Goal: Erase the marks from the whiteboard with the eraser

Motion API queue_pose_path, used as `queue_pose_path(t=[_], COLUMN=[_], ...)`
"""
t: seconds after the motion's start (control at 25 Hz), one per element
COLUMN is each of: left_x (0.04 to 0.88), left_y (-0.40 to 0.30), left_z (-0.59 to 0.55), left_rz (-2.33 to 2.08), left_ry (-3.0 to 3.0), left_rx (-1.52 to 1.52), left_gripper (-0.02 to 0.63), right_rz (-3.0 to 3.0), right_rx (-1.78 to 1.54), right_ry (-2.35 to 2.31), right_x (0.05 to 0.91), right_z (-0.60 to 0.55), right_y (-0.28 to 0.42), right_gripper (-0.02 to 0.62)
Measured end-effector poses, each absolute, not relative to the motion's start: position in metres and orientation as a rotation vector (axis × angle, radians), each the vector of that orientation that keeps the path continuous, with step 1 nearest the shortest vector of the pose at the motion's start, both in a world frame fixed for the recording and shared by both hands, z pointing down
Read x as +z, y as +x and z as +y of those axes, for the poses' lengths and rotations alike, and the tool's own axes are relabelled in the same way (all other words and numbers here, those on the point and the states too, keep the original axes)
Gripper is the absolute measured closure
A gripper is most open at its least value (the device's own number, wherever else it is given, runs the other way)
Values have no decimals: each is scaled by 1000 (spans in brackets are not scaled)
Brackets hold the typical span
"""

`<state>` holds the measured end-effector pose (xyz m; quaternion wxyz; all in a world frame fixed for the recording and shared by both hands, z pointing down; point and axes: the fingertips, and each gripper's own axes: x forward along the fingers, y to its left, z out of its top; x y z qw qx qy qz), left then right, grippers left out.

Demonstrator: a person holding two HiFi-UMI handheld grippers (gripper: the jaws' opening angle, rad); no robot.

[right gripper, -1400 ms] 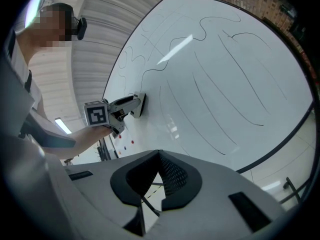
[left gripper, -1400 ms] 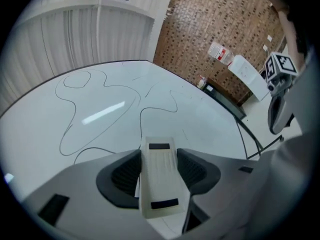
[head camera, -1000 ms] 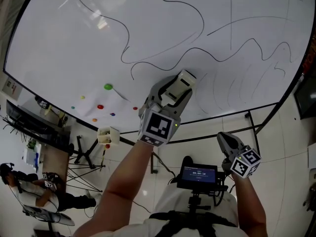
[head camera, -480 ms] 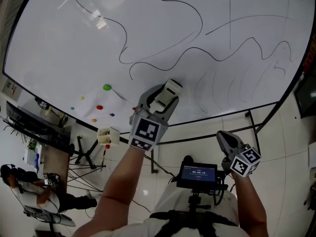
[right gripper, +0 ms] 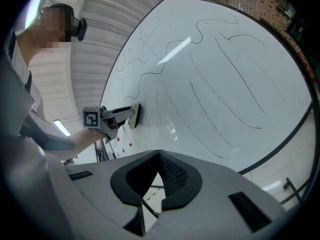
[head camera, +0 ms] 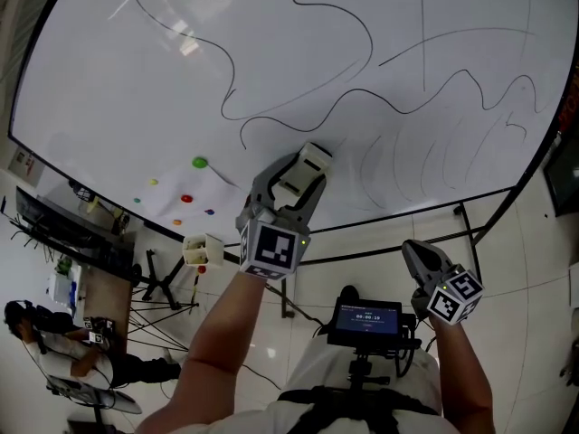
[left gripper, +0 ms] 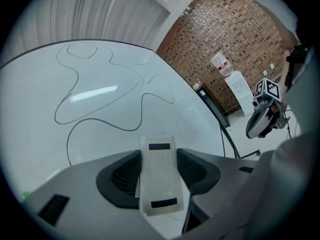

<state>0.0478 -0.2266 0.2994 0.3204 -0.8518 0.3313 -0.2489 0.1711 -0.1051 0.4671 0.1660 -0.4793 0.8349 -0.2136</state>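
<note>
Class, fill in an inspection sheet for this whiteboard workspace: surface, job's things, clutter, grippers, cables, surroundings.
surface: whiteboard, with black wavy lines across most of it.
job's things: white eraser, flat against the board's lower part.
clutter: coloured magnets at the board's lower left; small white box below its edge.
grippers: left gripper shut on the eraser; right gripper shut, empty, off the board.
cables: thin dark line on the floor, likely a cable.
surroundings: brick wall; screen at the person's waist; another person at lower left.

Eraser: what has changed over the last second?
The left tool, clamped on the eraser, slid left and slightly down along the whiteboard. The right tool stayed low, shut and empty; the drawn lines look unchanged.
</note>
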Motion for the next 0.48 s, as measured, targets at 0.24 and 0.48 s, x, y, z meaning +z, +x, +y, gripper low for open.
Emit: queue_pose_path(t=[0.24,0.48], left_x=[317,347], left_y=[48,33], left_z=[-223,-226], left_rz=[748,700], left_ry=[-1914,-1759], left_rx=[-820,-903], left_gripper=[365,367], right_rz=[2375,2373], right_rx=[-630,-644], right_ry=[-1357,-1351], right_x=[473,477], right_z=[-105,-103], right_y=[169,165], right_gripper=[577,577])
